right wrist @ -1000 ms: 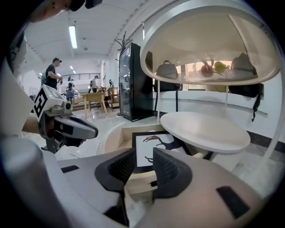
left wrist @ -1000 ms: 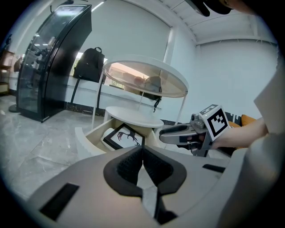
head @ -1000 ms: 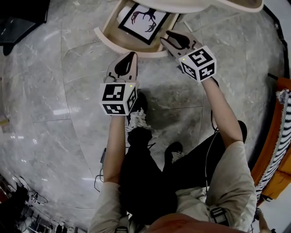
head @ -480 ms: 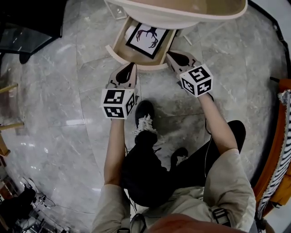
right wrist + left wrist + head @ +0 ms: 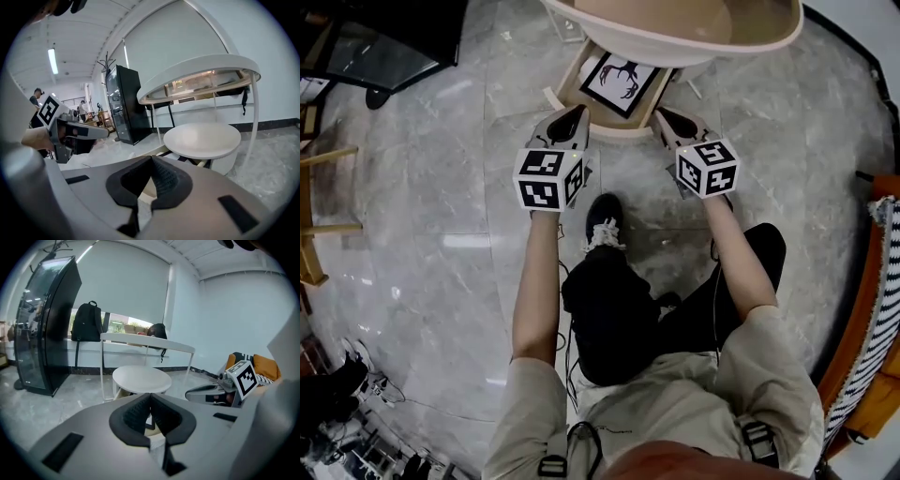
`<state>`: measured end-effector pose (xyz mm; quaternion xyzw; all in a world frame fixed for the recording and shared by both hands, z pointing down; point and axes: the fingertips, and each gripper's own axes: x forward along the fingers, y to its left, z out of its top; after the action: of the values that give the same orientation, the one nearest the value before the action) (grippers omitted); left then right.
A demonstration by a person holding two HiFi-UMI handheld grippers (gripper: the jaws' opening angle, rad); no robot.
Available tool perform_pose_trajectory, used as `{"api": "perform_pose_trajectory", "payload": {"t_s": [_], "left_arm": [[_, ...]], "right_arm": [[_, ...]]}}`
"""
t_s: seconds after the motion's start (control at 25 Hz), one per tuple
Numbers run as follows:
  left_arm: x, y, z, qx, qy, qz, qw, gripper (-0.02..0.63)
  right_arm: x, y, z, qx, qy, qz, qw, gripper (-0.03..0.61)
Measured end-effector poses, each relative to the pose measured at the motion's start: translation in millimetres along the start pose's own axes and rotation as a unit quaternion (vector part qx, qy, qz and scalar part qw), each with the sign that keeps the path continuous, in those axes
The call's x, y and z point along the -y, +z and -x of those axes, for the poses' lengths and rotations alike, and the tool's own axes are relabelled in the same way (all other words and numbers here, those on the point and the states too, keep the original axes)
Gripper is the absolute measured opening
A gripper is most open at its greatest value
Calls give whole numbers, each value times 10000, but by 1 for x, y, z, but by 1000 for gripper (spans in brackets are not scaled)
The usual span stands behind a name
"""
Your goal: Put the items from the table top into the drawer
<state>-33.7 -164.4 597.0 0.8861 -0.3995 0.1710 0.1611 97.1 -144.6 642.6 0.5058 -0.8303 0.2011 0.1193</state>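
— Grey marble floor (image 5: 441,187); what lies in the open drawer (image 5: 569,75) under the round surface (image 5: 675,28)?
— A framed antler picture (image 5: 623,80). Left tool (image 5: 577,111) and right tool (image 5: 662,112), both closed and empty, hover just before it.

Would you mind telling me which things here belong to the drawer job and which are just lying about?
Part of the job: round table; open drawer; framed picture lying in the drawer; left gripper and right gripper, both shut and empty.

Just lying about: black cabinet; backpack; orange chair.
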Motion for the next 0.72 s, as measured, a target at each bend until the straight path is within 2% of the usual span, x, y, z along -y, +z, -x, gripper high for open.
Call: {"api": "perform_pose_trajectory", "payload": {"t_s": [0.08, 0.2, 0.44, 0.72], "left_arm": [[2, 10, 2, -97, 55, -83, 9999, 21], [4, 38, 5, 43, 160, -113, 9998, 21], [14, 127, -8, 430, 20, -413, 9982, 21], [32, 220, -47, 615, -223, -766, 9949, 21]], "right_arm": [[-3, 15, 4, 32, 30, -21, 10000, 34], [-6, 48, 13, 162, 29, 74, 9998, 34], [-6, 146, 46, 667, -220, 234, 9973, 34], [58, 257, 49, 1213, -803, 75, 9893, 35]]}}
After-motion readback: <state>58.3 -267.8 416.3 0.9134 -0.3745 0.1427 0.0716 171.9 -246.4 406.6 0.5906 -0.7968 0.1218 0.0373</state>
